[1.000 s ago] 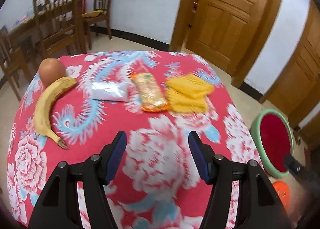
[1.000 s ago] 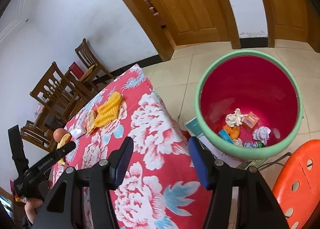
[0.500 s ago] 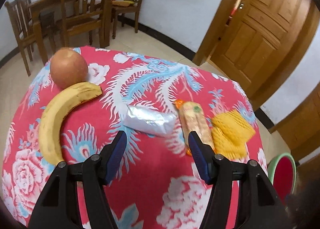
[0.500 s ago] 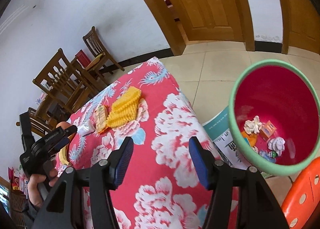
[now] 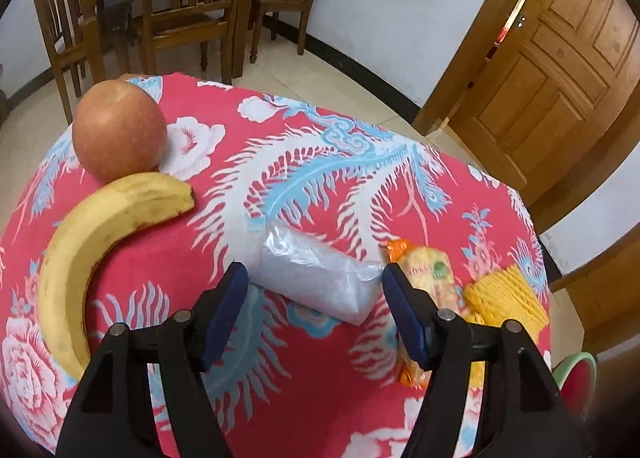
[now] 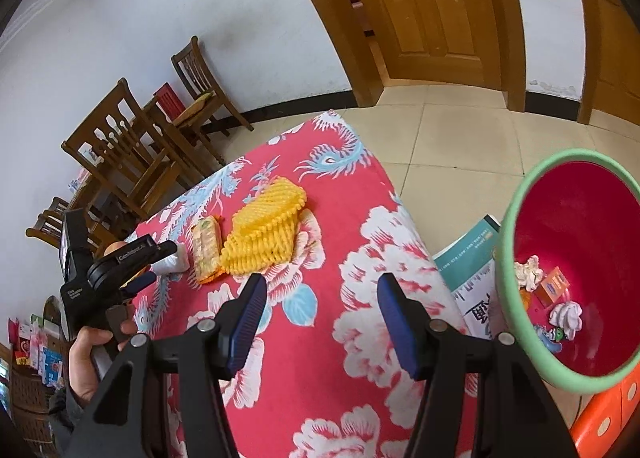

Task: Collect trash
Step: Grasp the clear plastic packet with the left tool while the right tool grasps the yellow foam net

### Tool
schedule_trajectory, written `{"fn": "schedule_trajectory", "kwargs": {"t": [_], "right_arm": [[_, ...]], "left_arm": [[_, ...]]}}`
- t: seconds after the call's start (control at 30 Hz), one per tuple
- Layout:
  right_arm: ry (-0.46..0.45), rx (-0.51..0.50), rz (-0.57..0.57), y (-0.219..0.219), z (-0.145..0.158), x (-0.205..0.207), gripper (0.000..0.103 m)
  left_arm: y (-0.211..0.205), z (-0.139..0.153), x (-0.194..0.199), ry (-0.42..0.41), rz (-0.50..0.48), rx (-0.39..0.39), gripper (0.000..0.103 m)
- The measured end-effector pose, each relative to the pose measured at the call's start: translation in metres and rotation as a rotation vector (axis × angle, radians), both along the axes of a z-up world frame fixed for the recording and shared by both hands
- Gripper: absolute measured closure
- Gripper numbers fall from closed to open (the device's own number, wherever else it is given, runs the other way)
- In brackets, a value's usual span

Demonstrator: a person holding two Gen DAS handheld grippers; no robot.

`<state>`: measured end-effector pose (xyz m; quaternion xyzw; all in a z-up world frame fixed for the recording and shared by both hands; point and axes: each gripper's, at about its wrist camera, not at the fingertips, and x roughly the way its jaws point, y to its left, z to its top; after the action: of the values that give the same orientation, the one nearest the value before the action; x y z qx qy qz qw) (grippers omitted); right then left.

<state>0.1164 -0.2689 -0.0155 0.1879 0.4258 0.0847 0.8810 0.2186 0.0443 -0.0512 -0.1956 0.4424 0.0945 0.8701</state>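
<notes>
A clear plastic wrapper [image 5: 316,278] lies on the red floral tablecloth [image 5: 320,162]. My left gripper [image 5: 316,298] is open, its fingers on either side of the wrapper; it also shows in the right wrist view [image 6: 156,262]. An orange snack packet [image 5: 430,278] and yellow foam netting [image 5: 504,294] lie to the right; both show in the right wrist view, packet [image 6: 206,246] and netting [image 6: 264,234]. My right gripper [image 6: 322,314] is open and empty above the cloth. The green-rimmed red bin [image 6: 576,258] holds several scraps.
An apple [image 5: 119,130] and a banana [image 5: 92,242] lie at the table's left. Wooden chairs [image 5: 176,6] and a table stand behind. A book [image 6: 468,258] lies on the floor by the bin, and an orange stool [image 6: 604,414] stands at the lower right.
My left gripper has moved forward and down over the table until its open fingers straddle the clear wrapper. My right gripper has swung left, so the bin slid to the right.
</notes>
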Motion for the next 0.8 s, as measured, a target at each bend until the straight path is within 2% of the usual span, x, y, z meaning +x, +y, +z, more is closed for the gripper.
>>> {"fn": "schedule_trajectory", "kwargs": {"t": [0.13, 0.27, 0.37, 0.43, 0.8], "right_arm": [[0.002, -0.010, 0.011, 0.008, -0.002, 0.011, 0.042], [0.006, -0.014, 0.021, 0.015, -0.003, 0.022, 0.042], [0.008, -0.016, 0.028, 0.020, -0.005, 0.029, 0.042], [0.008, -0.016, 0.033, 0.023, -0.006, 0.035, 0.042], [0.030, -0.021, 0.025, 0.038, -0.014, 0.074, 0.042]], "left_arm": [[0.008, -0.009, 0.007, 0.015, 0.015, -0.042, 0.032], [0.010, -0.009, 0.008, -0.007, 0.020, -0.018, 0.033], [0.008, -0.009, 0.007, -0.017, 0.003, -0.005, 0.046], [0.008, -0.009, 0.006, -0.033, -0.015, -0.035, 0.058], [0.006, -0.011, -0.003, -0.071, -0.039, -0.041, 0.060]]}}
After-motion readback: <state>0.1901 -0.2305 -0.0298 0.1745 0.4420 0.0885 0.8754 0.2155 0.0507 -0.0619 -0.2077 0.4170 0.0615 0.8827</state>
